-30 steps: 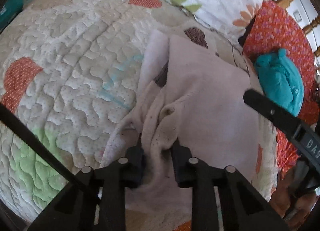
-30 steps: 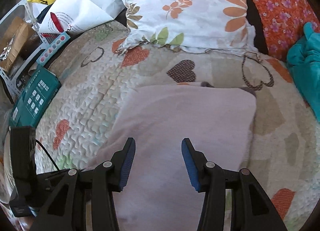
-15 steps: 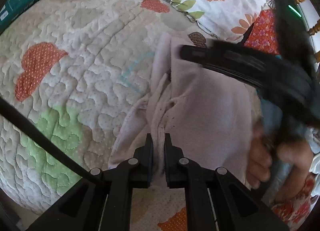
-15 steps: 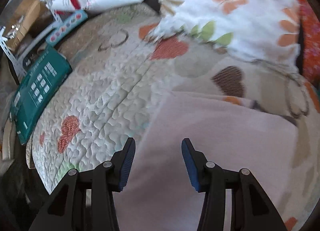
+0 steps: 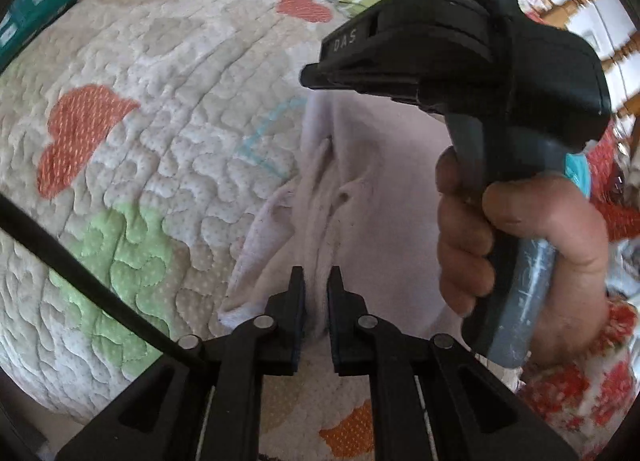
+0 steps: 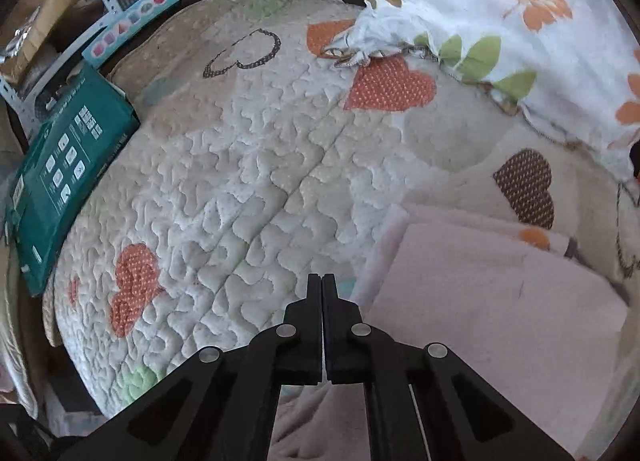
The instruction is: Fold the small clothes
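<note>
A pale pink garment (image 5: 380, 189) lies on the quilted bedspread (image 5: 160, 141), bunched into a ridge along its left side. My left gripper (image 5: 316, 277) is shut on that ridge, with cloth pinched between the pads. A hand (image 5: 520, 241) holds the right gripper (image 5: 310, 79) above the garment's far left edge. In the right wrist view the right gripper (image 6: 322, 279) hovers over the quilt just left of the garment (image 6: 480, 301). Its jaws are closing and stand together with nothing between them.
A floral pillow (image 6: 500, 1) lies at the head of the bed. A green box (image 6: 68, 165) and other clutter sit past the bed's left edge. A teal cloth (image 5: 576, 173) shows behind the right gripper. A black cable (image 5: 80, 273) crosses the left wrist view.
The right gripper swung leftward across the garment to its left edge and its jaws went from wide apart to together. The left gripper tightened on the cloth ridge.
</note>
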Tool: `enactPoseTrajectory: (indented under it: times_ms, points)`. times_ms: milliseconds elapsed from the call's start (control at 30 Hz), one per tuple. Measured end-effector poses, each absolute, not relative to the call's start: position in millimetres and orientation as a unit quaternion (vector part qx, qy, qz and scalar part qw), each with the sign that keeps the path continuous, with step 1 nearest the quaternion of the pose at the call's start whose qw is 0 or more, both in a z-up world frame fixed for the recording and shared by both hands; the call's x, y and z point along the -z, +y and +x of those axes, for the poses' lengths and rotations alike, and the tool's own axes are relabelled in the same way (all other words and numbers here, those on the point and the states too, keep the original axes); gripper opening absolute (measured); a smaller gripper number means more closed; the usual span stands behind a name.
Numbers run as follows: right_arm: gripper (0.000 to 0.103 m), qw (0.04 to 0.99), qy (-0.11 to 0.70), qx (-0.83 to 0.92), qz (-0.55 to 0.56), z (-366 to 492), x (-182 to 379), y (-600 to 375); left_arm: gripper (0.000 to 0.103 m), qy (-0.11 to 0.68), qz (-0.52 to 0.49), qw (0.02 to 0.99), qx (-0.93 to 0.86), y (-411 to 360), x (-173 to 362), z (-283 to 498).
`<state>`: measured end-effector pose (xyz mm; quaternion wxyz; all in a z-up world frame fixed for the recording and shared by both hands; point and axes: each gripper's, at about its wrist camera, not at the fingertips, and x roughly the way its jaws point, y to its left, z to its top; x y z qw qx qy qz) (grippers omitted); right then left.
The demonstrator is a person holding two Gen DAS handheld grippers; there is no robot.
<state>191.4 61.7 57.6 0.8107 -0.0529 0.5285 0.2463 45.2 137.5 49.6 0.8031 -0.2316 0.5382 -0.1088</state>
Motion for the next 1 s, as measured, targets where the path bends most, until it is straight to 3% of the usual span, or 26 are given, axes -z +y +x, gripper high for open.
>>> enactPoseTrajectory:
  times_ms: [100,167,233,300,333,533,600,633,667,700,733,767,833,933,1000]
  points:
    - [0.010,0.826,0.495,-0.268,0.020,181.8,-91.4,31.7,0.012,0.517,-0.233,0.813,0.129,147.3,-66.3,39.0]
    - [0.054,0.844,0.467,-0.261,0.046,167.1,-119.1,-5.8,0.024,0.502,-0.242,0.821,0.124,158.1,-73.7,36.7]
    - [0.068,0.867,0.437,-0.238,0.042,150.8,-137.1,-45.0,0.055,0.492,-0.265,0.823,0.107,172.1,-74.8,38.4]
    - [0.069,0.880,0.426,-0.206,0.041,136.2,-141.6,-85.5,0.072,0.486,-0.298,0.817,0.086,183.0,-68.5,41.3]
    - [0.069,0.882,0.430,-0.189,0.045,128.6,-137.9,-106.3,0.075,0.491,-0.309,0.810,0.085,184.7,-63.0,44.8]
    - [0.069,0.849,0.484,-0.160,0.138,97.4,-68.3,-181.4,0.076,0.531,-0.310,0.784,0.088,168.5,-29.0,80.3]
    - [0.062,0.837,0.490,-0.178,0.167,91.7,-48.5,-181.3,0.076,0.536,-0.297,0.785,0.092,160.6,-18.5,86.8]
    - [0.052,0.829,0.493,-0.192,0.181,91.1,-37.7,-176.7,0.077,0.530,-0.285,0.793,0.093,155.8,-19.5,87.6]
    - [0.051,0.823,0.495,-0.202,0.194,91.3,-27.9,-170.5,0.077,0.531,-0.279,0.794,0.097,151.4,-20.7,85.9]
    - [0.051,0.824,0.491,-0.200,0.199,89.5,-23.9,-169.1,0.075,0.538,-0.280,0.786,0.118,144.7,-20.7,86.6]
    - [0.043,0.824,0.487,-0.201,0.209,91.5,-20.4,-166.0,0.057,0.547,-0.292,0.771,0.144,137.8,-17.9,88.2]
    - [0.033,0.816,0.488,-0.205,0.232,95.8,-18.1,-167.2,0.051,0.559,-0.303,0.754,0.164,127.9,-15.2,88.7]
    - [0.027,0.800,0.493,-0.213,0.267,101.7,-22.1,-176.8,0.043,0.557,-0.280,0.765,0.161,110.1,-22.2,86.4]
    - [0.025,0.814,0.467,-0.224,0.263,95.2,-56.1,-194.4,0.028,0.537,-0.269,0.774,0.200,82.0,-42.7,84.2]
    - [0.025,0.833,0.445,-0.219,0.245,85.5,-81.0,-206.7,0.027,0.524,-0.280,0.771,0.230,68.4,-55.2,81.6]
